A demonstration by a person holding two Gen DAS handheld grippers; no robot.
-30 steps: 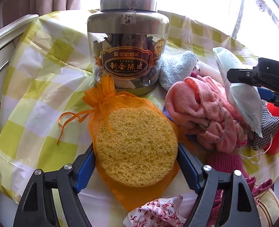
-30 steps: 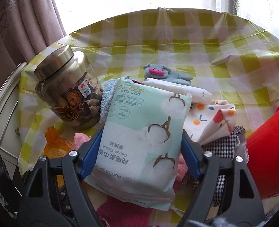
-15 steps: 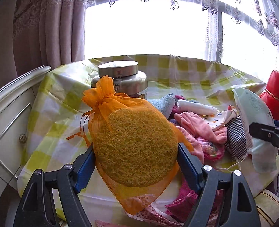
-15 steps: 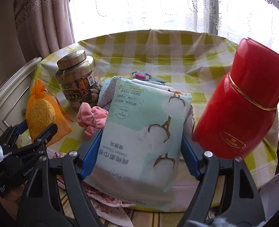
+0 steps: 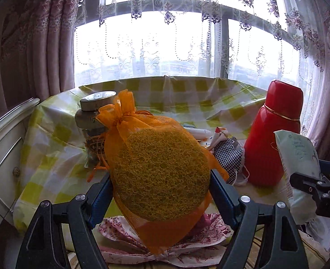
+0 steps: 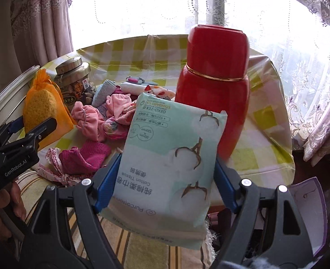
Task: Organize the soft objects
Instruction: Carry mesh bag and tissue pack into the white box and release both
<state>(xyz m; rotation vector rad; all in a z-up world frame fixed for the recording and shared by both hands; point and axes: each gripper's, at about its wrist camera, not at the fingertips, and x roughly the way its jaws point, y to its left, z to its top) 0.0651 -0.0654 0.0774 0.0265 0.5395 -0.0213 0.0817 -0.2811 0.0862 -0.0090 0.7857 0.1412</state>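
Carry step: your left tool point(image 5: 160, 192) grips the orange mesh sponge bag point(image 5: 158, 168), right tool point(image 6: 162, 186) the mint cotton-tissue pack point(image 6: 171, 163). Next, find each a drop spot.

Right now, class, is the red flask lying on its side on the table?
No. The red flask stands upright on the checked tablecloth, its cap on top, behind the tissue pack.
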